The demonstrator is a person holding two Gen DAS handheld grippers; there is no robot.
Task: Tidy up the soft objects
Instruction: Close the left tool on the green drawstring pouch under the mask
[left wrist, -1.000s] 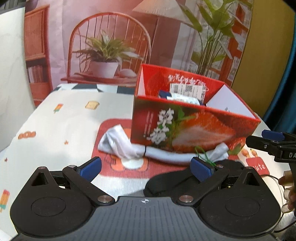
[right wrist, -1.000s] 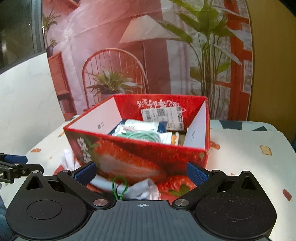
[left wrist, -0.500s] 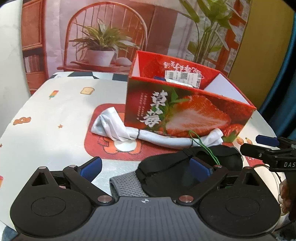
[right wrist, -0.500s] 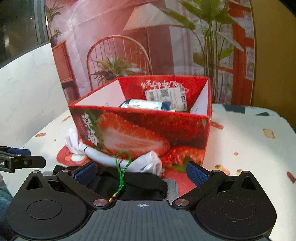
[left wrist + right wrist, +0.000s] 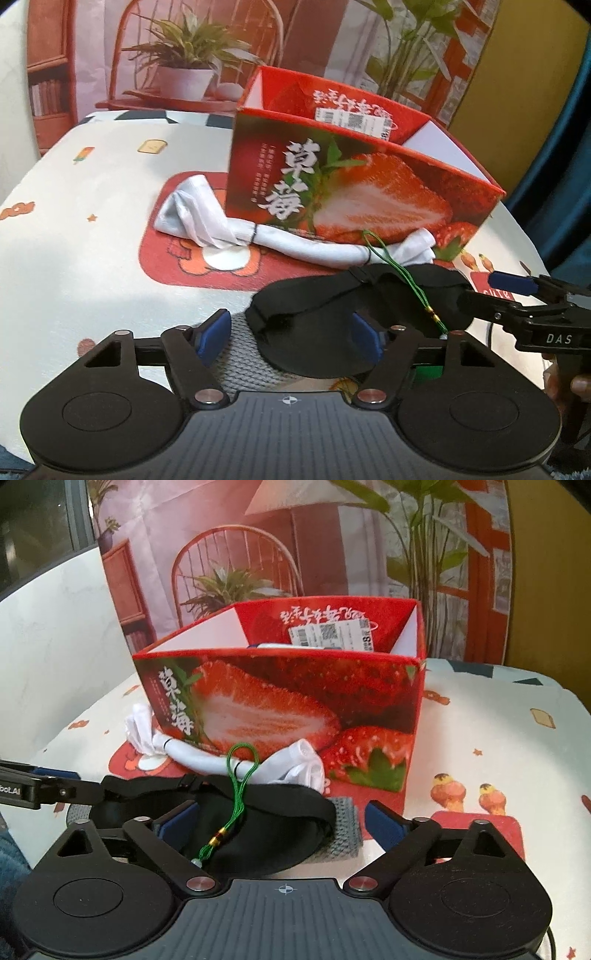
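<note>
A black eye mask (image 5: 332, 314) lies on a grey knitted cloth (image 5: 243, 365) at the table's near edge, with a green cord (image 5: 402, 280) draped over it. Behind them a white tied cloth roll (image 5: 266, 240) rests against the red strawberry box (image 5: 351, 177). My left gripper (image 5: 290, 339) is low over the mask's left part. Its jaws are closing with mask and grey cloth between them, and the pads are not pressing. My right gripper (image 5: 280, 823) straddles the mask (image 5: 266, 830) and the green cord (image 5: 240, 775). Its jaws are also closing and grip nothing.
The box (image 5: 295, 701) is open-topped, with packets and a barcode label inside. A printed tablecloth (image 5: 74, 240) covers the table, with a red cartoon patch under the white roll. A backdrop picture of a chair and plants stands behind. A hand shows at the far right.
Both grippers have sunk and tipped down toward the pile, so the mask now lies between their fingers. The left jaws have narrowed clearly, the right ones slightly.
</note>
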